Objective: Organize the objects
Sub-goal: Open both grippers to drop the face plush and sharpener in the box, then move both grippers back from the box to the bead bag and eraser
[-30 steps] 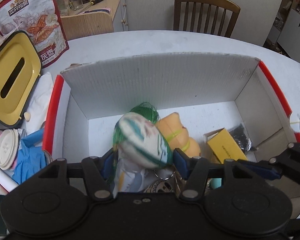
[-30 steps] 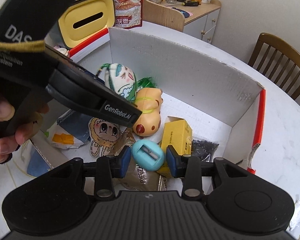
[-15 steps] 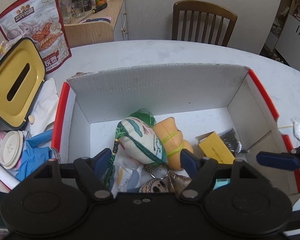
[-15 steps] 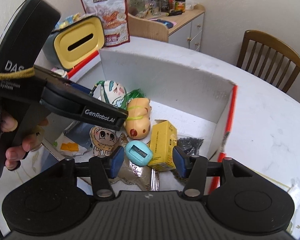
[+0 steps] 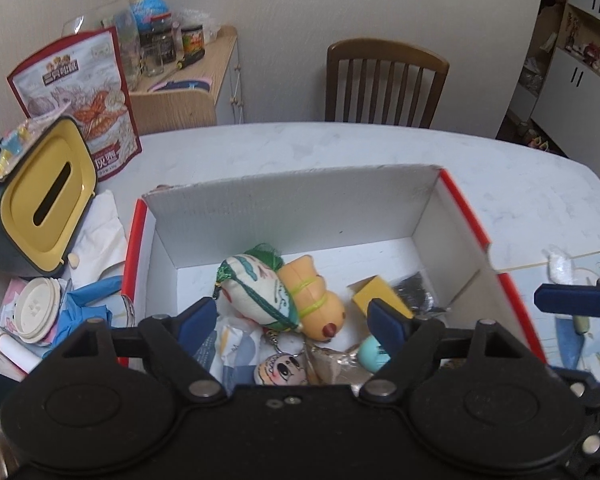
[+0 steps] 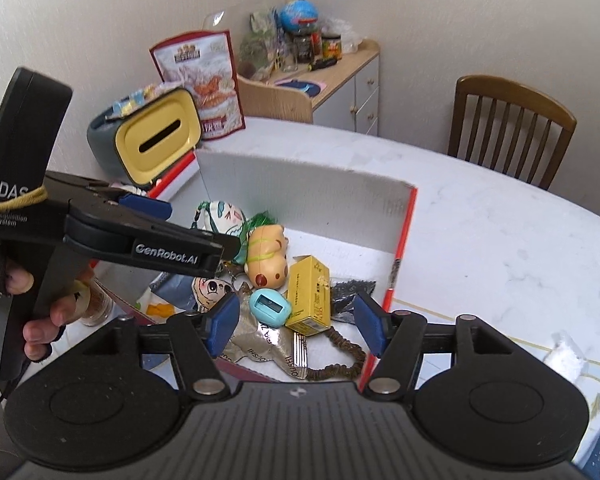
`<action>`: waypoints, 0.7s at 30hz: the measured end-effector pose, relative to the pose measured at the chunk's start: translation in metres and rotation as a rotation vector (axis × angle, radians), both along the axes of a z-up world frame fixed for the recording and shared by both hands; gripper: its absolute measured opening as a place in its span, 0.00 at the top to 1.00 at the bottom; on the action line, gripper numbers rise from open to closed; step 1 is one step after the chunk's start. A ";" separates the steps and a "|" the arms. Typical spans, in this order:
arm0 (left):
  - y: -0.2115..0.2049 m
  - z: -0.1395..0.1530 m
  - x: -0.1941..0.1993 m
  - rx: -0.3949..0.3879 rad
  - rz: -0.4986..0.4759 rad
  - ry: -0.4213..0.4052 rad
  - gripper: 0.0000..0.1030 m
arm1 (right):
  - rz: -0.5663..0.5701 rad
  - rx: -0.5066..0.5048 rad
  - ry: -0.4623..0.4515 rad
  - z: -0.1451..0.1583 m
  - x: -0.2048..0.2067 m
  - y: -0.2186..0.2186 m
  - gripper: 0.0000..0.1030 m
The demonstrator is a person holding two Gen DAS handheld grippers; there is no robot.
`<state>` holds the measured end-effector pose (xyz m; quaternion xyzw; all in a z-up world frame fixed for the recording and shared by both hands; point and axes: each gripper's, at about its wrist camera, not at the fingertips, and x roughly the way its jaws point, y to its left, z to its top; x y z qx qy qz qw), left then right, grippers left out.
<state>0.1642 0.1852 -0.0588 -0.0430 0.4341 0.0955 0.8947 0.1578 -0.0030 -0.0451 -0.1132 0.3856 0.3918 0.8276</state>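
White desk carried a cardboard box w/ red edges, chair at far side. Left wrist view: left tongs gaped wide, holding nothing, above the box's near edge; stuffed pouch & orange toy lay touching inside, prob. dropped there as sorted. Right wrist view: right tongs also wide open, empty, over teal sharpener beside yellow carton. Only this view showed the hand gripping the left tool; only the left showed blue cloth outside the box at left.

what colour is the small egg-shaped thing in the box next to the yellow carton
Light teal blue egg-shaped thing; clearest in the right wrist view.
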 end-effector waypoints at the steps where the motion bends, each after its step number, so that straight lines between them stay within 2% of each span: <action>1: -0.003 0.003 -0.003 -0.001 -0.002 -0.008 0.17 | -0.004 0.008 -0.002 0.003 -0.001 -0.004 0.38; 7: -0.025 0.016 -0.013 0.006 -0.021 -0.044 0.13 | -0.020 0.049 -0.007 0.015 -0.003 -0.034 0.32; 17: -0.070 0.030 -0.016 0.020 -0.023 -0.071 0.01 | -0.020 0.092 -0.031 0.027 0.008 -0.097 0.25; 21: -0.092 0.032 -0.014 0.023 -0.027 -0.074 0.01 | -0.023 0.113 -0.025 0.027 0.018 -0.125 0.23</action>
